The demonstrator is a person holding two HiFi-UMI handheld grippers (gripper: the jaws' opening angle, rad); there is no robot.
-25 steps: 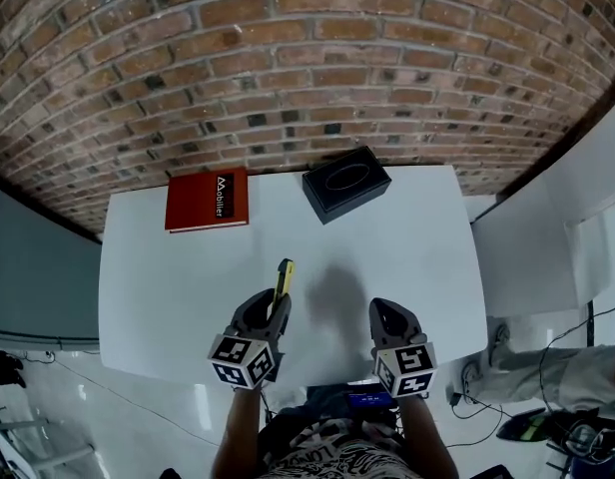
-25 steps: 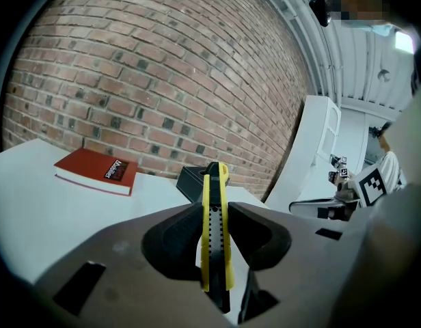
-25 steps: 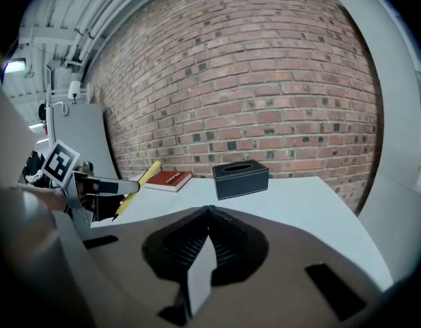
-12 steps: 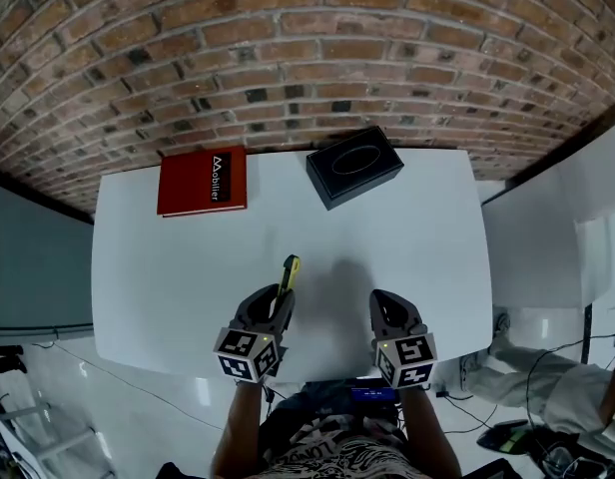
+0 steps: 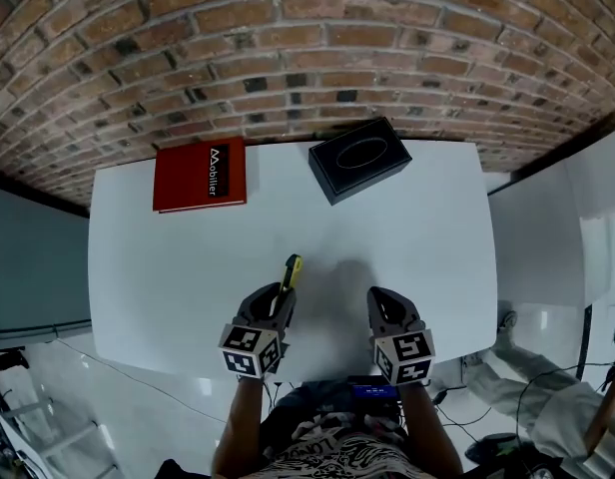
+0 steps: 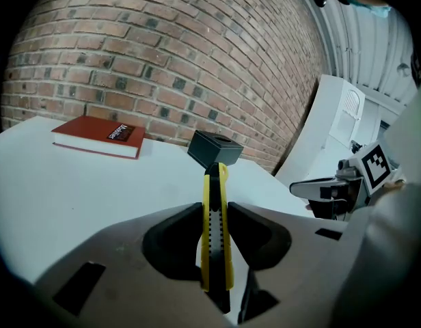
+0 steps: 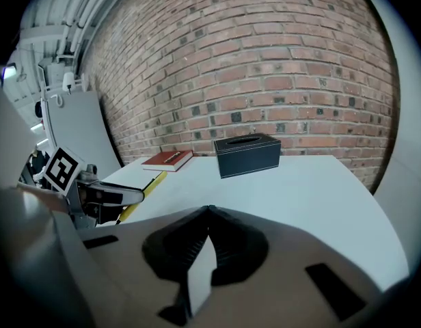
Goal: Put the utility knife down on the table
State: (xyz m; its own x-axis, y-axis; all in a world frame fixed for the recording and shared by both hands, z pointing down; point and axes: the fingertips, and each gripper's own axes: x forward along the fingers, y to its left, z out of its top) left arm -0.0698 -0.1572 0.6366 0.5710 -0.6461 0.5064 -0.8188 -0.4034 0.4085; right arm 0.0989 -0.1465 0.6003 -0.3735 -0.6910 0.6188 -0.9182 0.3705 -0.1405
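Left gripper view shows the left gripper clamped on a yellow and black utility knife, which stands on edge between the jaws. Its long axis runs away from the person and its far end points toward the black tissue box. In the head view the knife leans slightly right, over the near middle of the white table; whether it touches the table I cannot tell. Both forearms reach in from the near edge, with the left gripper and right gripper side by side. The right gripper's jaws are together with nothing between them. At far left lies a red book whose white lettering looks like "Mobilier"
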